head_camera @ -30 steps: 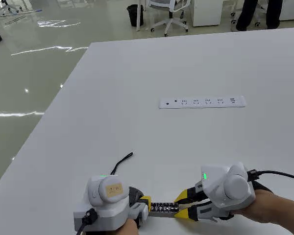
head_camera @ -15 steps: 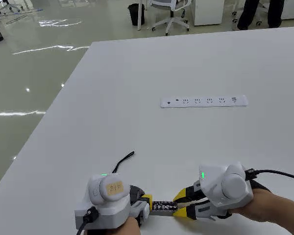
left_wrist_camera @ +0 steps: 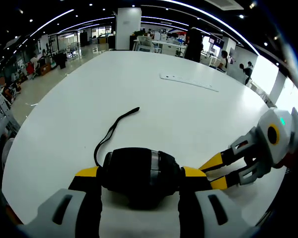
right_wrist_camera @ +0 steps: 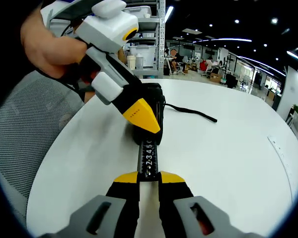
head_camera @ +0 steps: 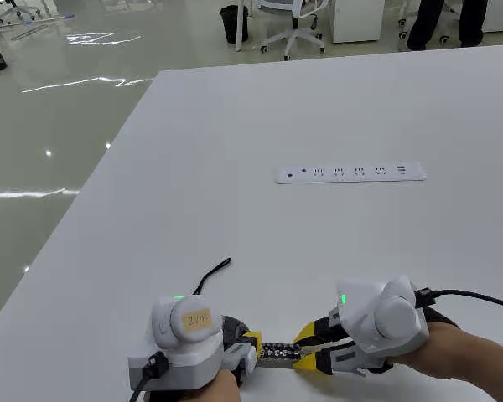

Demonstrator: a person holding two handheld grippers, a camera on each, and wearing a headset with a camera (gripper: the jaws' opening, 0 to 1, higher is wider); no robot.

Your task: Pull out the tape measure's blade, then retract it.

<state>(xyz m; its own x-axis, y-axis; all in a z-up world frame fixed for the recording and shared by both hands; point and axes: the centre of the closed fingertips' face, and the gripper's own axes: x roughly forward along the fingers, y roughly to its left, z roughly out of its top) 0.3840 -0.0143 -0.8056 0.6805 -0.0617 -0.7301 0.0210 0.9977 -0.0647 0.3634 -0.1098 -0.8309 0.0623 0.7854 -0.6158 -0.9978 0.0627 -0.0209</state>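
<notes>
The tape measure case [left_wrist_camera: 135, 166] is clamped by the left gripper [left_wrist_camera: 139, 174], the blade [right_wrist_camera: 148, 156] pinched by the right gripper [right_wrist_camera: 149, 177], power strip [head_camera: 350, 172] well apart.

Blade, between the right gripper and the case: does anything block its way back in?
Nothing visible does. The blade runs bare from the right gripper to the case; the strap lies beyond.

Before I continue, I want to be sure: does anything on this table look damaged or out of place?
Nothing stands out. The left gripper holds the tape measure, and the right gripper pinches its blade, which runs straight. The strap lies loose on the table; the power strip lies flat.
</notes>
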